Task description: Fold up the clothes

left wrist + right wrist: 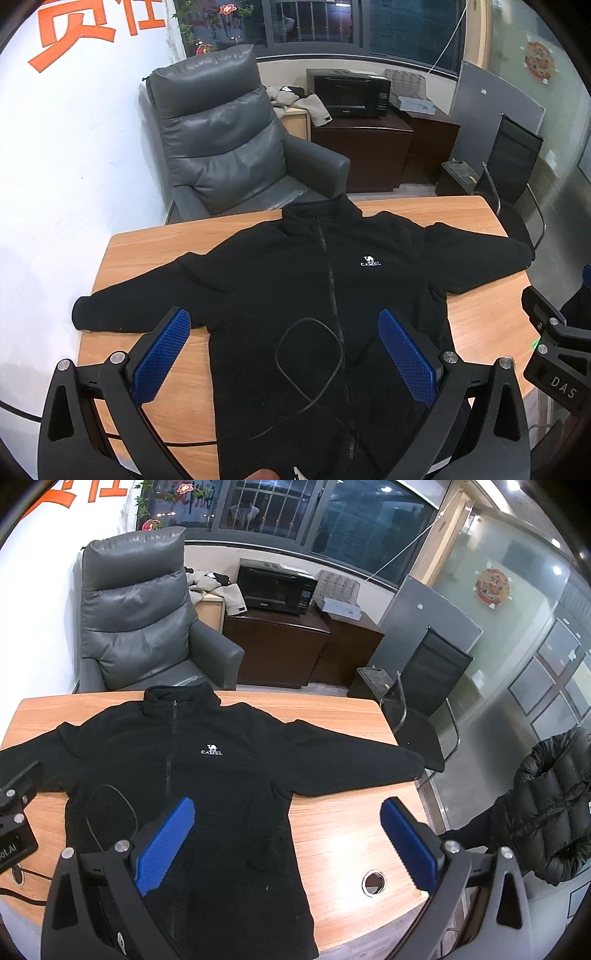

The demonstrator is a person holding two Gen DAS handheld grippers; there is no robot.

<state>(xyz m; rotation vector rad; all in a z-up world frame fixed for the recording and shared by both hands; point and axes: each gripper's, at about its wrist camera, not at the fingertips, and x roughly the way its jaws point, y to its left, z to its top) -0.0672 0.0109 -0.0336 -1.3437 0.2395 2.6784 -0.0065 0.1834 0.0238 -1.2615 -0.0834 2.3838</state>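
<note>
- Black fleece jacket [295,280] lay front-up, sleeves spread, on wooden table [147,243].
- Left gripper [284,350] hovered above hem, jaws apart, empty.
- Right gripper [288,840] likewise apart, empty.
- Black cable [310,362] looped on jacket.

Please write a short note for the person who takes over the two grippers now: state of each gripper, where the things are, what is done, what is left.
Left gripper: open, empty, above the jacket's lower front.
Right gripper: open, empty, over the jacket's hem side and bare table.
Black jacket: flat, zipped, front up, both sleeves spread out.
A black cable loops on it.
Done: spread out only.
Left: clear the cable, probably; all folds.
</note>
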